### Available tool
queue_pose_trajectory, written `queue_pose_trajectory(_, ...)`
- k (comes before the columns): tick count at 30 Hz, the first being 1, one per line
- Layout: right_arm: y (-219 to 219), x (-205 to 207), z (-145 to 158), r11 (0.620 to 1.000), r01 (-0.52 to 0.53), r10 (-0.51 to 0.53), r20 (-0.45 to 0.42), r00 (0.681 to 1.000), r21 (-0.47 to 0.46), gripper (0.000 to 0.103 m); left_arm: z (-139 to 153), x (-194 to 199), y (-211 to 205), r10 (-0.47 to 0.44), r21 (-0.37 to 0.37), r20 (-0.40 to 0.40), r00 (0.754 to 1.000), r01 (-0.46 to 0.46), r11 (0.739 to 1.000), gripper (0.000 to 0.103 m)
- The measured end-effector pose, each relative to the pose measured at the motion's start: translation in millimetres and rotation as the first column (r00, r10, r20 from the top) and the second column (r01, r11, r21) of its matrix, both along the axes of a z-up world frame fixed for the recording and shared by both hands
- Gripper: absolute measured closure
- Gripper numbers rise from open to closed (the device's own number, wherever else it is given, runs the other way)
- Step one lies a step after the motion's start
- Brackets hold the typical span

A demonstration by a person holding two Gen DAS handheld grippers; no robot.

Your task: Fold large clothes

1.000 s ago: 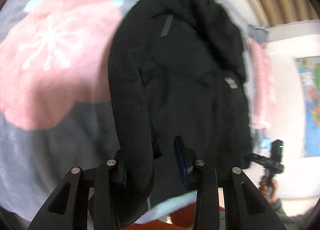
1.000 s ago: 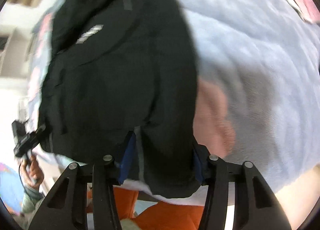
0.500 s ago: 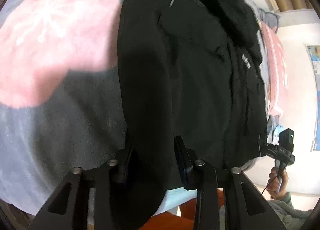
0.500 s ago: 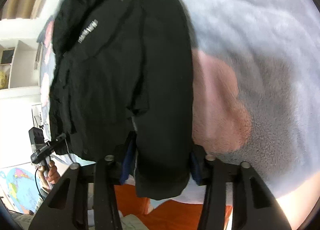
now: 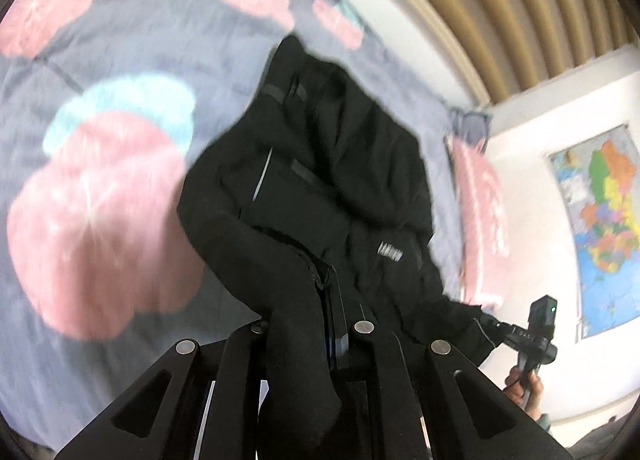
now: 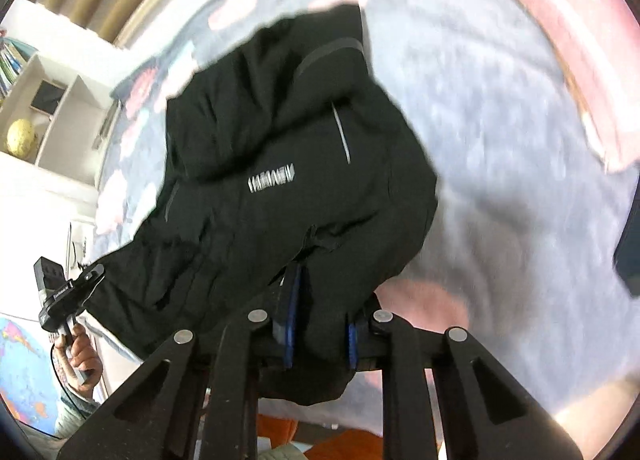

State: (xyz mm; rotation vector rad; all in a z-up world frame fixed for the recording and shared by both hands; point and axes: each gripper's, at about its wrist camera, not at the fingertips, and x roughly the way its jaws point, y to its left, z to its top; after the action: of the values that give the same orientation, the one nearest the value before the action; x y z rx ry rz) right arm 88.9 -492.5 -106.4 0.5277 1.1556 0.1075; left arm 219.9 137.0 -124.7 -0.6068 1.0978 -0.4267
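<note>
Jacket [image 5: 320, 219] now bunched between jaws.

one jacket [image 5: 344, 195], two tongs [image 5: 304, 324] [image 6: 320, 308] – one blanket [image 5: 120, 59]

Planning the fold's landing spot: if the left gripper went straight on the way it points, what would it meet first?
Most likely the black jacket itself: the left gripper is shut on its fabric. Beyond lies the blanket; depth unclear.

Black jacket [image 5: 328, 187]; grey blanket [image 5: 132, 43], pink flowers.
</note>
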Motion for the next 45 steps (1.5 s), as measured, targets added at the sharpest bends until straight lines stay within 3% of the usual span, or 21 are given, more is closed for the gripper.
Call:
queue_pose_trajectory(10,-20,89,75,0.998,0.036,-0.022,0.217,0.976,-0.058,0.081,73,77,-4,0.053,-0.041,0.187,0.981,-0.047,0.998,0.091)
queue_pose_trajectory(16,-24,186,97,0.99,0.082,-0.051,0.252,0.966,-0.113,0.081,92,159,-19,0.095,-0.043,0.203,0.975,-0.088,0.995,0.091)
queue_pose_trajectory(19,-29,242,83,0.988,0.115,-0.091,0.214,0.973,-0.107,0.081,83,208,-28,0.12,-0.028,0.167,0.979,-0.117,0.993,0.091)
queue_pose_trajectory(23,-37,315,46,0.983,0.157,-0.145,0.124,0.982,-0.091,0.081,43,284,-36,0.172,-0.031,0.054,0.984,-0.17,0.985,0.088)
queue_pose_trajectory(30,-37,404,-60,0.975,0.149,-0.164,-0.08,0.983,-0.164,0.081,-51,374,-61,0.173,0.067,-0.102,0.98,-0.166,0.984,0.088)
queue_pose_trajectory(33,-33,420,-94,0.978,0.121,-0.146,-0.143,0.979,-0.169,0.081,-95,392,-68,0.181,0.064,-0.174,0.968,-0.172,0.983,0.087)
queue_pose_trajectory(36,-26,429,-120,0.975,0.084,-0.12,-0.171,0.978,-0.205,0.081,-115,396,-75,0.162,0.09,-0.163,0.973,-0.149,0.985,0.087)
queue_pose_trajectory(41,-20,431,-131,0.97,0.061,-0.104,-0.174,0.979,-0.235,0.081,-120,398,-80,0.101,0.108,-0.127,0.987,-0.087,0.99,0.087)
queue_pose_trajectory(45,-37,423,-115,0.989,0.072,-0.096,-0.185,0.978,-0.131,0.079,-105,394,-63,0.033,0.032,-0.169,0.985,-0.028,0.999,0.082)
